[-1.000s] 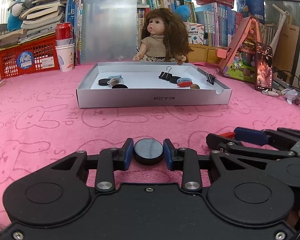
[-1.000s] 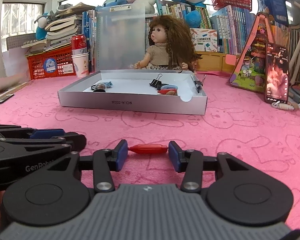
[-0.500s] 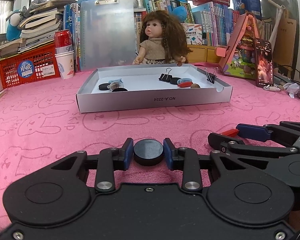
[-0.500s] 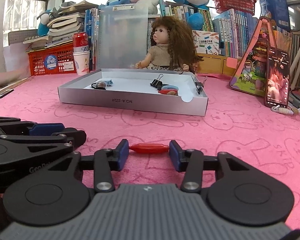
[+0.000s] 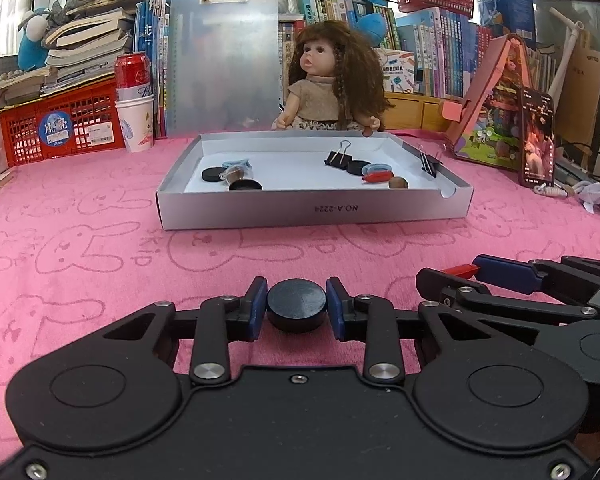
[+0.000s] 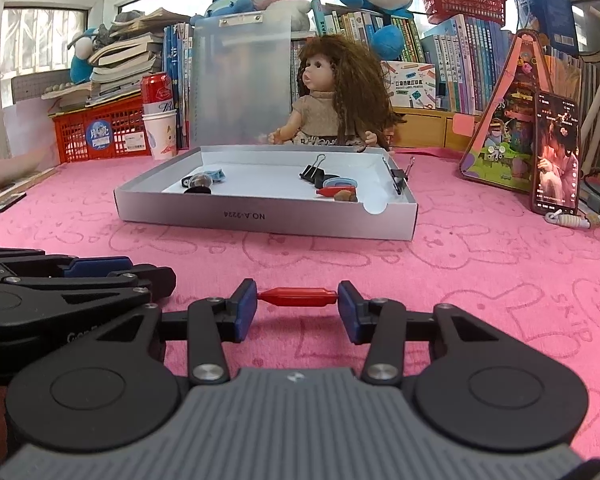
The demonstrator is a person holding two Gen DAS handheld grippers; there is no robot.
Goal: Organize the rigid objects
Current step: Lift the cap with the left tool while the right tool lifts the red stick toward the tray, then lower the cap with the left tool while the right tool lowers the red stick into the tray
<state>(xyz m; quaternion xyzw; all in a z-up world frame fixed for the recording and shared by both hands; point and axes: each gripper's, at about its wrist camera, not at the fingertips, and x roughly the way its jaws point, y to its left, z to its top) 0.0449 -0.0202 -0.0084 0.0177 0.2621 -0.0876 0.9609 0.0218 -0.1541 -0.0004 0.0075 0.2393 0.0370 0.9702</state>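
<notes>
While both grippers sit low over the pink counter (image 5: 100,248), a black disc (image 5: 296,307) lies between the blue pads of the left gripper (image 5: 296,309), which is clamped on its rim. The disc is round, flat and matte. A slim red peg (image 6: 298,297) spans the right gripper (image 6: 297,305) end to end; its jaws have just been closing and now pinch both tips. The open silver box (image 5: 312,210) stands well beyond.
</notes>
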